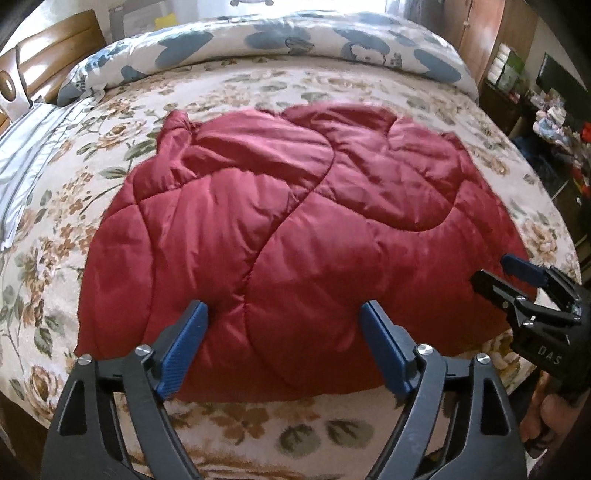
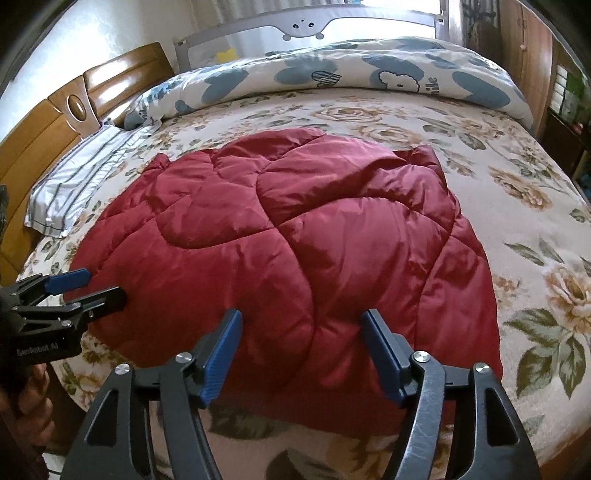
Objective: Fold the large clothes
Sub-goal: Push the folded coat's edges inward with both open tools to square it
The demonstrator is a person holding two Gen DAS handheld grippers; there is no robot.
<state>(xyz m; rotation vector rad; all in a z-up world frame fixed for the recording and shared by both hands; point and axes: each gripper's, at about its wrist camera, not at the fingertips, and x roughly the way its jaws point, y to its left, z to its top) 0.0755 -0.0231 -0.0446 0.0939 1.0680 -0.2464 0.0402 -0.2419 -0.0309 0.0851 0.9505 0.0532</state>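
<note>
Left claw: black frame with blue ribbed fingertips, left claw (image 1: 282, 325) spread wide, holding nothing, poised over the near edge of the garment.
Right claw: same build, right claw (image 2: 301, 332) also spread wide and empty, just beside the left one over the same near edge.
Garment: a dark red quilted padded coat (image 1: 280, 221), shiny fabric, lying spread on the middle of the bed, stitched in curved lines.
Direction: its long axis runs side to side across both views; one narrower bunched end points toward the headboard side.
Surface: a cream bed cover with brown roses and green leaves (image 2: 517, 177).
Bedding: a rolled white duvet with blue shapes (image 2: 332, 74) lies along the far edge; a white striped pillowcase (image 2: 74, 184) sits by the wooden headboard (image 2: 55, 107).
Room: a grey bed rail (image 2: 306, 22) behind, wooden wardrobe (image 1: 480, 40) to the right.
Writing: "GenRobot AI" on the left claw's body, "DAS" on the right one's; "ile" on the duvet.
</note>
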